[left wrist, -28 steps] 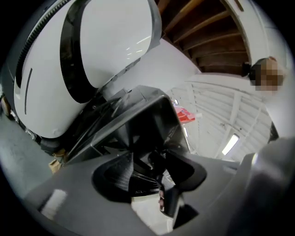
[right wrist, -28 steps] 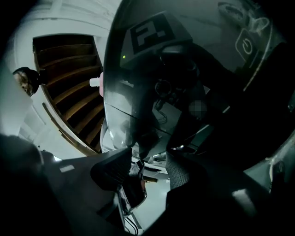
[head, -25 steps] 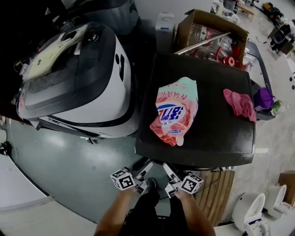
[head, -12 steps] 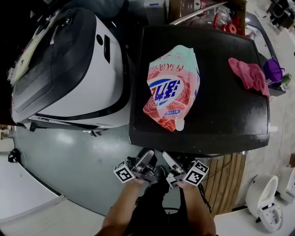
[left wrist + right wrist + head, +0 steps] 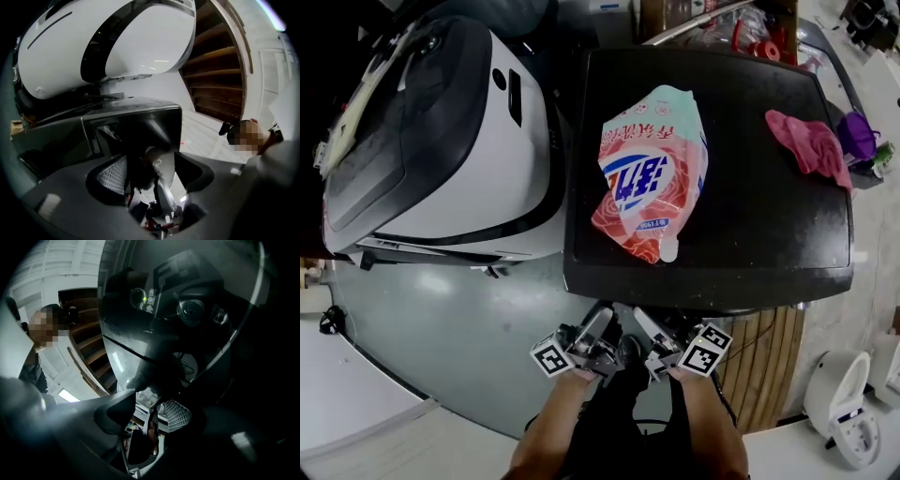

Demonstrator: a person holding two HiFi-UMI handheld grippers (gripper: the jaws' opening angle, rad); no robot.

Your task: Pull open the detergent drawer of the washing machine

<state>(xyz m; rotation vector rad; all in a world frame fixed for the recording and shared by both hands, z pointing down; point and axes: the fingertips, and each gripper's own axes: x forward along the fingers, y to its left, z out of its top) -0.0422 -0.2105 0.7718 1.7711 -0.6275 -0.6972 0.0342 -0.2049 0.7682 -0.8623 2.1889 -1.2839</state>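
Grey floor [image 5: 459, 319] filled the head view's lower left, w/ both tools at 6 o'clock, tight against the person's body. L gripper [image 5: 596, 328] had its jaws apart, having just closed partway, w/ nothing btwn them. R gripper [image 5: 649, 330] stood fairly wide, also just narrowing, and empty. Directly beyond them at 12 o'clock sat the washing machine [image 5: 769, 234], its black top carrying a detergent bag [image 5: 652, 178] and, toward 2 o'clock, a pink cloth [image 5: 811, 141]. Its front was hidden under the near edge in the head view. R gripper view showed what looked like the door glass [image 5: 126, 333] and a dial [image 5: 190, 310], but I couldn't pick out the detergent drawer, prob. somewhere on that front panel. Risks: w/ the drawer unlocated, jaws could bite the dial or trim instead; a shallow pinch on the drawer lip could slip mid-pull; an off-axis tug could bind it; a hard yank could rock the bag off the top. At 10 o'clock a white unit [image 5: 469, 159] stood just beside the machine, leaving the L side cramped.
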